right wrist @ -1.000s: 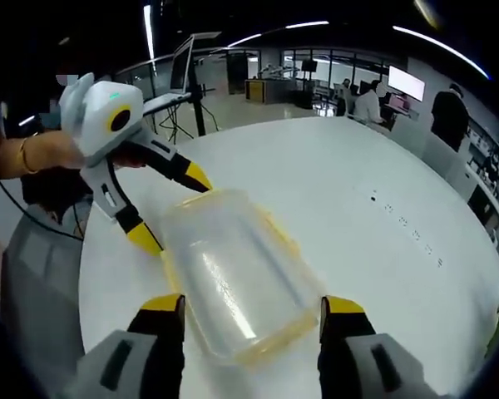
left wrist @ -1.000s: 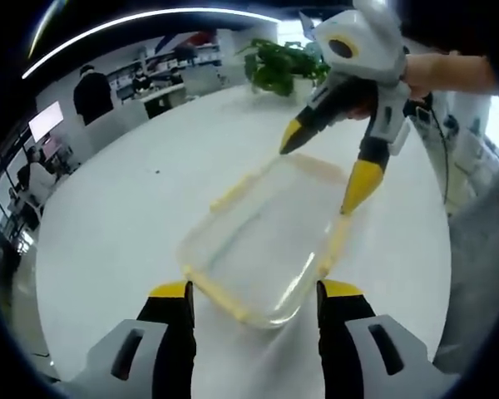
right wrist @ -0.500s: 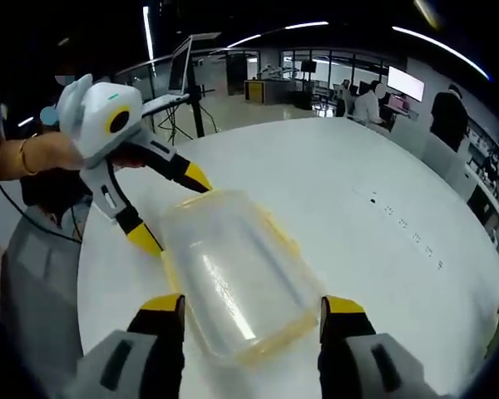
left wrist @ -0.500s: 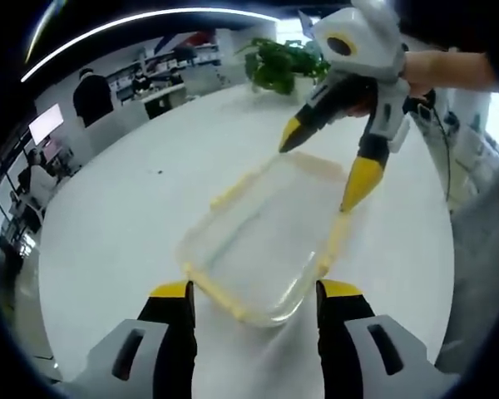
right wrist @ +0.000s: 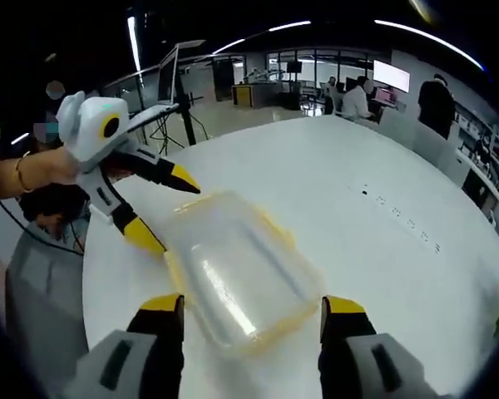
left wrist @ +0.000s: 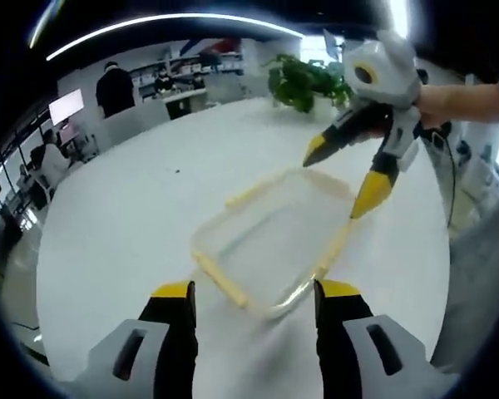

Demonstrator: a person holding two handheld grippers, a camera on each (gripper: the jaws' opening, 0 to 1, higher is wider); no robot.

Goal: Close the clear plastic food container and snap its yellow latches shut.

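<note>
The clear plastic food container (left wrist: 270, 245) is seen lying on the round white table (left wrist: 133, 216) with its lid seated, so closing is judged done; whether the yellow latches (right wrist: 276, 229) are snapped cannot be told. The left hand-held gripper (left wrist: 251, 293) and the right hand-held gripper (right wrist: 251, 307) are held at opposite short ends, jaws apart, nothing gripped. A potted plant (left wrist: 303, 81) and an open office with people are seen beyond
</note>
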